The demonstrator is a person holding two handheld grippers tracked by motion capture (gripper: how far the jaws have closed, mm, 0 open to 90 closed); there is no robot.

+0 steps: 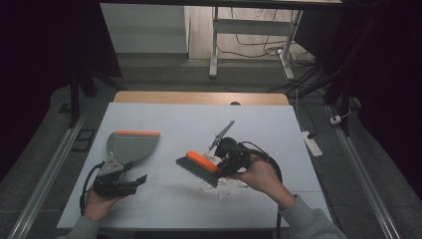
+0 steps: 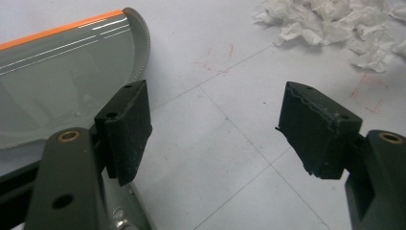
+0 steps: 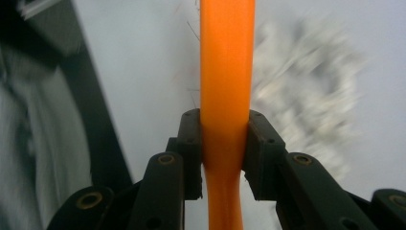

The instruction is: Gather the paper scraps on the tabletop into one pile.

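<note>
A grey dustpan [image 1: 133,145] with an orange lip lies on the left of the white table top [image 1: 199,124]. In the left gripper view the dustpan [image 2: 62,72] sits to the left of the jaws. My left gripper [image 1: 133,174] [image 2: 215,110] rests just behind it, open, with only bare table between its pads. A hand brush [image 1: 198,167] with an orange back and dark bristles hovers tilted over a heap of white paper scraps [image 1: 222,187]. My right gripper [image 1: 220,167] [image 3: 225,129] is shut on the brush's orange handle [image 3: 226,72]. The scraps [image 3: 306,86] [image 2: 335,28] look blurred.
A wooden strip [image 1: 199,97] runs along the table's far edge. Beyond it stand desk legs [image 1: 214,45] and loose cables on the floor. A white power strip [image 1: 313,144] lies on the floor to the right. Metal rails run along both sides of the table.
</note>
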